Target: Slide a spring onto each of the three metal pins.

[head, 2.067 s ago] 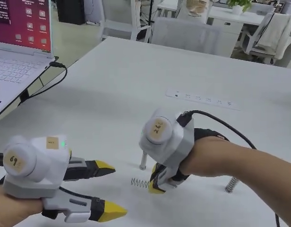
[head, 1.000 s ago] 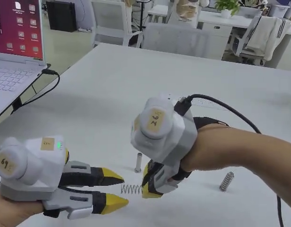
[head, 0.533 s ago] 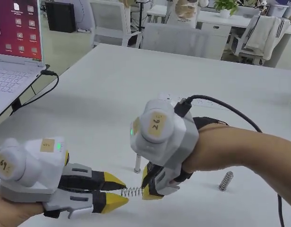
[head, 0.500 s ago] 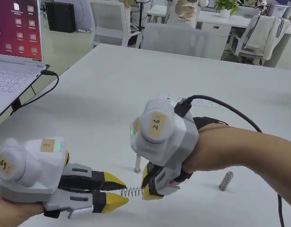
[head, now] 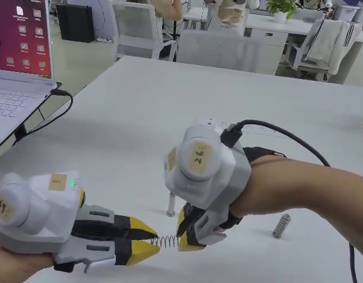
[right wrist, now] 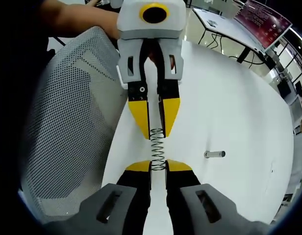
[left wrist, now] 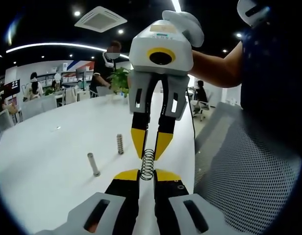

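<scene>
The left claw (head: 151,239) and the right claw (head: 182,240) meet tip to tip, each clamped on one end of the same spring (head: 167,240). It hangs stretched between them, above the table (head: 140,112). A bare metal pin (head: 171,204) stands just beyond the right claw.

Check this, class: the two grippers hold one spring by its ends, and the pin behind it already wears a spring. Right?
No. The left gripper and right gripper hold one spring by its ends, but the pin behind it is bare; the head view shows this.
</scene>
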Motion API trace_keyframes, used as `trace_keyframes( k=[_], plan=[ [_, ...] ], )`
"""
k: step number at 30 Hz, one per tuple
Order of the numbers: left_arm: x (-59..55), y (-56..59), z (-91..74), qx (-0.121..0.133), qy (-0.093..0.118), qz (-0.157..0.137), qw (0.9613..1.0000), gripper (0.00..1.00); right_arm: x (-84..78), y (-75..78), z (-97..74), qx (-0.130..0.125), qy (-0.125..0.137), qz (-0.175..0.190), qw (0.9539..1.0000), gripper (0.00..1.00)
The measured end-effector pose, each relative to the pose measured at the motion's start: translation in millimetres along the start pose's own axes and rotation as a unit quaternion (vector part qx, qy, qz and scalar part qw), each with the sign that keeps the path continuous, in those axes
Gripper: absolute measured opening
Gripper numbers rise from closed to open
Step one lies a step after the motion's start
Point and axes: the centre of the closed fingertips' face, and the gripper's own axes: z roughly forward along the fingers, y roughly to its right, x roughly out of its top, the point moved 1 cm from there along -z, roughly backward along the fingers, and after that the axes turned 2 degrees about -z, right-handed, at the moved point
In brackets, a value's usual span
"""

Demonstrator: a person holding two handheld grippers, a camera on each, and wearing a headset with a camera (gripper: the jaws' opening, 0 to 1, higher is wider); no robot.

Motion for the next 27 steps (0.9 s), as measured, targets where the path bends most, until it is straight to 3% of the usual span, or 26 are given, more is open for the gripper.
trace_keyframes(
  k=[27],
  plan=[
    [9.4,3.8,-3.0,-0.014,0.015,-0.006,0.9998,0.02,-5.4,-4.9,10.4,0.009,0.012,0.026,0.9995,0.11]
  ],
)
